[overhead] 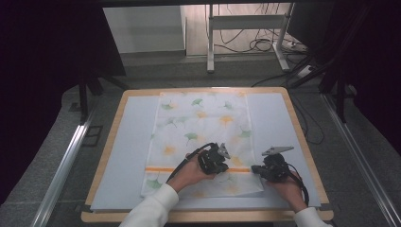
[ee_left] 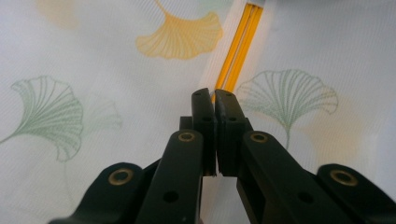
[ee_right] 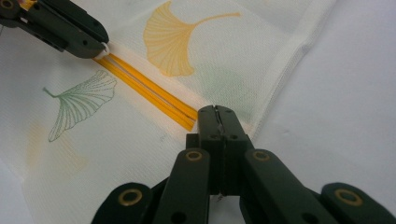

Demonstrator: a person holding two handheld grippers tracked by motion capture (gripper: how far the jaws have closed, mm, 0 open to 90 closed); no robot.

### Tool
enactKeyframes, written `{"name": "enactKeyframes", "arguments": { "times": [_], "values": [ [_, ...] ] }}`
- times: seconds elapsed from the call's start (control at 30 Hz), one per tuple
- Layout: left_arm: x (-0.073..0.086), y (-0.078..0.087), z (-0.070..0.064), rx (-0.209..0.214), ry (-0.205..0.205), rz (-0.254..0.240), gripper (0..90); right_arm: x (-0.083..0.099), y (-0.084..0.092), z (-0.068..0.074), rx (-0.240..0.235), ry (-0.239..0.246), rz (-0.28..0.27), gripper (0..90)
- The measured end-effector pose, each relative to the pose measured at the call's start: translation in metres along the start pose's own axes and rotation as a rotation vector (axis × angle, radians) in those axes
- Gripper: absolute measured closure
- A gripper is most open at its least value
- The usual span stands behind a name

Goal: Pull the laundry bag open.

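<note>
We saw the ginkgo-print bag (overhead: 201,142) lying flat at mid-tabletop (overhead: 108,156), its orange zipper (ee_right: 149,95) near the front edge. The left gripper (ee_left: 215,100) pinched the white pull (ee_right: 105,48) mid-track; the right gripper (ee_right: 218,116) clamped the zipper's end at the hem. We judged the zipping about half done.

A lab: dark curtains (overhead: 47,71), floor cables (overhead: 257,45), metal rails (overhead: 64,165).

the cloth (overhead: 198,137) lies flat on the table (overhead: 118,142); bare mat flanks it, with open room above its far half.
</note>
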State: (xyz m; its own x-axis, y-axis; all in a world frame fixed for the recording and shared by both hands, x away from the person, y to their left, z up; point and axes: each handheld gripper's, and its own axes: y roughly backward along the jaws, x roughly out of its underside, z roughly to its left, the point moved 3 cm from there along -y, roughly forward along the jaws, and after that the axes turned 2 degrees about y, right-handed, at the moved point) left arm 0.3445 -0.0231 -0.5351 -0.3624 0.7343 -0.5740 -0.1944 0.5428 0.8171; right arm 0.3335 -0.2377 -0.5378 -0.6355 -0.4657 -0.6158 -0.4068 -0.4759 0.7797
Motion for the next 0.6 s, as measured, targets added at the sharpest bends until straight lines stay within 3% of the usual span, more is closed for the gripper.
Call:
{"name": "enactKeyframes", "arguments": {
  "times": [0.6],
  "values": [
    [0.022, 0.015, 0.008, -0.017, 0.024, 0.011, 88.3, 0.000, 0.000, 0.000, -0.001, 0.001, -0.001, 90.0]
  ]
}}
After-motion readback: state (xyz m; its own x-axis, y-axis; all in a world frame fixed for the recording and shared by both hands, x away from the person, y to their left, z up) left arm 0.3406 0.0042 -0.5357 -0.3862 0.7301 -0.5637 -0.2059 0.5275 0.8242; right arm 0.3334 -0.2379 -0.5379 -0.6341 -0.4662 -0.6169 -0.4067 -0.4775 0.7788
